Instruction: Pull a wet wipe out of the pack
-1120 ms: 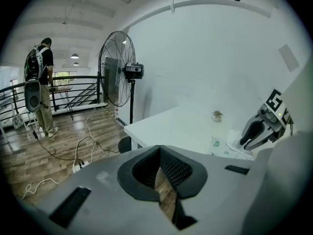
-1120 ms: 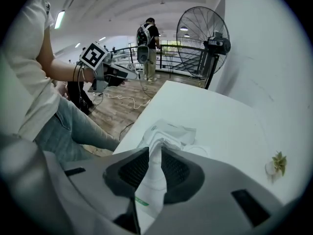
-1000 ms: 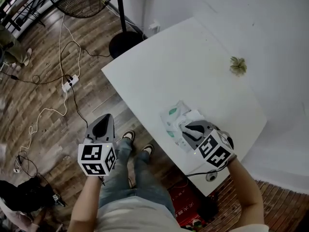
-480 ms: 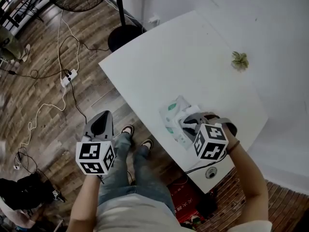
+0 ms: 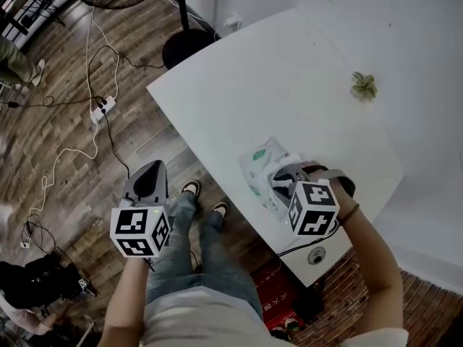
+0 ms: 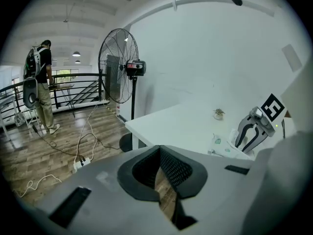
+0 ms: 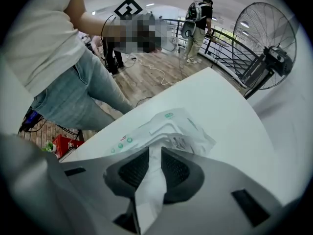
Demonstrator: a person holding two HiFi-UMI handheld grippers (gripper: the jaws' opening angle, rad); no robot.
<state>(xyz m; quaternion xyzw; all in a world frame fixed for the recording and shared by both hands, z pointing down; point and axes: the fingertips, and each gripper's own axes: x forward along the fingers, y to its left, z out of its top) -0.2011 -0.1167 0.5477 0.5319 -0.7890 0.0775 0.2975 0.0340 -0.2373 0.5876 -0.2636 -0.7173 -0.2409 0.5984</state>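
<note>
1. The white table (image 5: 289, 78) stands on a wooden floor, with a pedestal fan (image 6: 119, 65) beyond its far corner.
2. The left gripper (image 6: 159, 173) hangs off the table over the floor, its jaws drawn almost together on nothing.
3. The right gripper (image 7: 150, 168) is over the pack, its jaws pinching the wet wipe.
4. The wet wipe pack (image 5: 259, 166) lies near the table's near edge.
5. The wet wipe (image 7: 151, 180) rises from the pack's opening, up between the right jaws.
</note>
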